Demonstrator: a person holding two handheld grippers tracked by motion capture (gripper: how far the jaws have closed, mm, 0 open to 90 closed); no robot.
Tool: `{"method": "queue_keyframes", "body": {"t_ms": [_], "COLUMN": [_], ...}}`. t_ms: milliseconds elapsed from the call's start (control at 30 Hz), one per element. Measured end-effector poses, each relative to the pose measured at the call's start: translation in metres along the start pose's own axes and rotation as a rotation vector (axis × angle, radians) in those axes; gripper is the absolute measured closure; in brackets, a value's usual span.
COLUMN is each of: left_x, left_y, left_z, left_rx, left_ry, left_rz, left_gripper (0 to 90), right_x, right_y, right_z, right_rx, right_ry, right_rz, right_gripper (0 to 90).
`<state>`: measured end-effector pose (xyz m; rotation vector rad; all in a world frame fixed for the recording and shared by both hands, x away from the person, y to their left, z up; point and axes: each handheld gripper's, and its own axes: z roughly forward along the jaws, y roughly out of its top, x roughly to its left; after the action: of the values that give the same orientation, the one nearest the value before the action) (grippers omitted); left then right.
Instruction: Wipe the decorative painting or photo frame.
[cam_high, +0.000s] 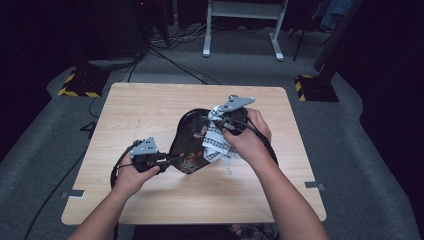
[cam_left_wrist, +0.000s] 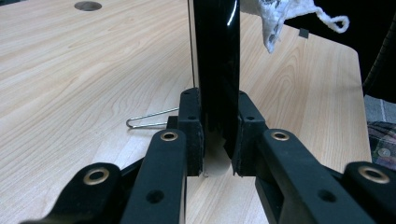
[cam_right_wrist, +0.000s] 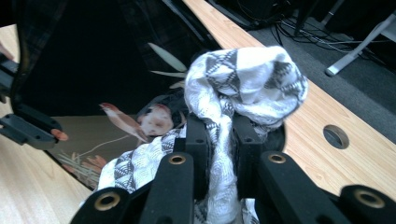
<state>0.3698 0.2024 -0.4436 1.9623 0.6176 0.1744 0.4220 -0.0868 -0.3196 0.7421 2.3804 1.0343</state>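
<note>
— While the black tray (cam_high: 192, 145) is lying at the middle of the table (cam_high: 150, 100), how is it gripped?

— Its near left edge is clamped between the jaws of the left gripper (cam_high: 167, 160).

— And the patterned cloth (cam_high: 217, 140)?

— It is pinched tight by the right gripper (cam_high: 220, 119) and is pressed onto the tray's right side, over the painted flowers (cam_high: 189, 164).

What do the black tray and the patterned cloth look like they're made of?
The tray looks like glossy lacquered wood or plastic: it shows sharp highlights and painted birds and flowers. The cloth seems a soft woven cotton, matte, bunching in folds, with a loose thread.
</note>
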Motion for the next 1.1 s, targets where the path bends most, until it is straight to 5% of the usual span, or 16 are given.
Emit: {"method": "queue_keyframes", "body": {"t_ms": [767,1100], "left_x": [0.0,-0.001], "left_y": [0.0,0.0], "left_z": [0.001,0.001], "left_rx": [0.006,0.002], "left_ry": [0.006,0.004], "left_rz": [0.004,0.003], "left_gripper": [77.7,77.7], "right_x": [0.057,0.039], "right_y": [0.013,0.009], "right_z": [0.017,0.012], "right_rx": [0.017,0.006], "right_ry": [0.126,0.104], "right_rz": [-0.136,-0.084], "right_gripper": [80.6,80.8]}}
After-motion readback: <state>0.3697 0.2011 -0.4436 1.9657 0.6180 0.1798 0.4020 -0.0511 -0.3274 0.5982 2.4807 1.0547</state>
